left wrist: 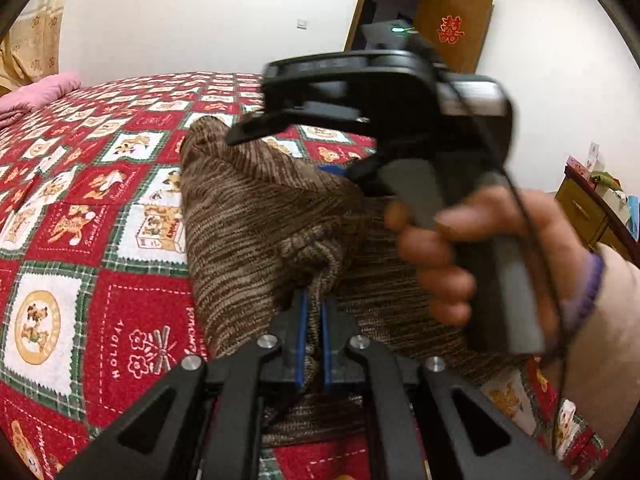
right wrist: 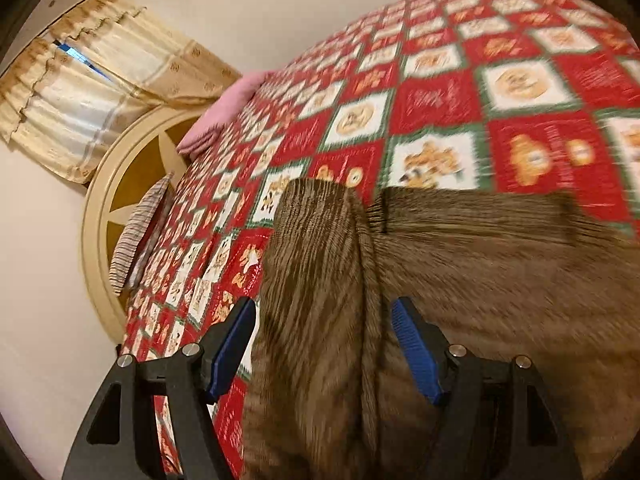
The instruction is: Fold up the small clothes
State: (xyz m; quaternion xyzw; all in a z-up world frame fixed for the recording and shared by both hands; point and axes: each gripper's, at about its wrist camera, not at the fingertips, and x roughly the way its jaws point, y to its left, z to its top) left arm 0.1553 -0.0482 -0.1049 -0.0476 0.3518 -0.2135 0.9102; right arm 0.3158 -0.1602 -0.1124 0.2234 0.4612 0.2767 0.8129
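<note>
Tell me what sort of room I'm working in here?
A home bedroom, most likely. The brown sweater lies on a bed with a red patchwork quilt and a round headboard; there is a curtained window and a wooden door.

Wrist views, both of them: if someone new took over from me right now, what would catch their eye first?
The red, white and green patchwork bedspread with teddy-bear squares fills both views. On it lies the brown striped knit garment; the left claw is shut on a bunched fold of it. In the left wrist view a hand holds the other gripper above the knit; its right claw stands open over the cloth.
</note>
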